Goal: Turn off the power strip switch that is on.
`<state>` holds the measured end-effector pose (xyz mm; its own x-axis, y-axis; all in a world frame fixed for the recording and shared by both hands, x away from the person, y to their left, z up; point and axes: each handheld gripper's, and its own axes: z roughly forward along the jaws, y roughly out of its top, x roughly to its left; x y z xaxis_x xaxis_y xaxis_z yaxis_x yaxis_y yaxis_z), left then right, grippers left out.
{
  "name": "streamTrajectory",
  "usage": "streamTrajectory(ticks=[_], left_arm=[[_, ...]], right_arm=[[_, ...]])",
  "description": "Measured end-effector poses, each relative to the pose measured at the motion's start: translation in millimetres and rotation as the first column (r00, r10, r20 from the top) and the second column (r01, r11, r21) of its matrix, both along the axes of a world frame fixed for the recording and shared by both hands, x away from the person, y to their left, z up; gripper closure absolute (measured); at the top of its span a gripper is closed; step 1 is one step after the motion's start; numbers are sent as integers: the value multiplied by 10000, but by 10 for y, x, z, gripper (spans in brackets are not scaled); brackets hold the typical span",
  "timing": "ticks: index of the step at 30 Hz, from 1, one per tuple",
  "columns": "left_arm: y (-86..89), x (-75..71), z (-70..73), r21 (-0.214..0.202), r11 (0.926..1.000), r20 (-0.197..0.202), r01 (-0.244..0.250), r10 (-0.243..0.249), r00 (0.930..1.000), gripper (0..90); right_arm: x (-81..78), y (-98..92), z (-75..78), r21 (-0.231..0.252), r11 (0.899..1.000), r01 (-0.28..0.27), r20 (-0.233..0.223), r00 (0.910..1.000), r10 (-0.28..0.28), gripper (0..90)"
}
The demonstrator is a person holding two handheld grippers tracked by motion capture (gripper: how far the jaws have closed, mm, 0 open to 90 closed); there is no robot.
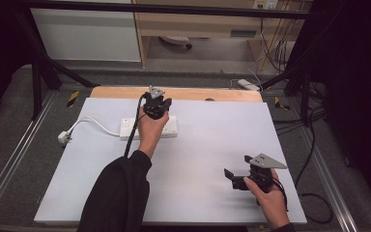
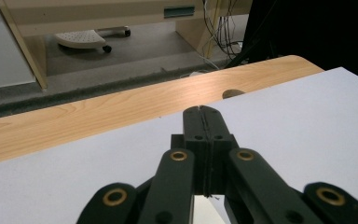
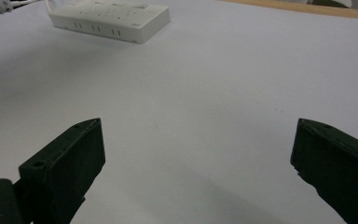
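Where our forearms come in at the near edge of the white board (image 1: 193, 164), we hold the right gripper (image 1: 235, 178) low over its near right part, its two black jaws standing wide apart with only bare board between them; the right gripper view looks along them across the board toward the power strip (image 3: 109, 18) well ahead. Farther out, our left hand (image 1: 150, 126) carries the left gripper (image 1: 156, 103) above the white power strip (image 1: 149, 127), which lies flat on the far left part of the board. Its jaws are pressed together with nothing between them. A white cable (image 1: 94, 123) runs left from the strip to a plug (image 1: 64, 138) just off the board's edge. Beyond the board we see the wooden table edge (image 1: 183, 93).
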<state>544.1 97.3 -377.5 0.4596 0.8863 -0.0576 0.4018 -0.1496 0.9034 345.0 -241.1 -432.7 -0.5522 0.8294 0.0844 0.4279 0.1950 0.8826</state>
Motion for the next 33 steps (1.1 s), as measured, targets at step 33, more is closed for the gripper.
streamTrajectory(ticks=[33], left_arm=[[85,36,-145,187,9998,-390,-110,117,9992,900]], right_arm=[[16,-8,-6,-63,10000,35,-69,10000,-35,33]])
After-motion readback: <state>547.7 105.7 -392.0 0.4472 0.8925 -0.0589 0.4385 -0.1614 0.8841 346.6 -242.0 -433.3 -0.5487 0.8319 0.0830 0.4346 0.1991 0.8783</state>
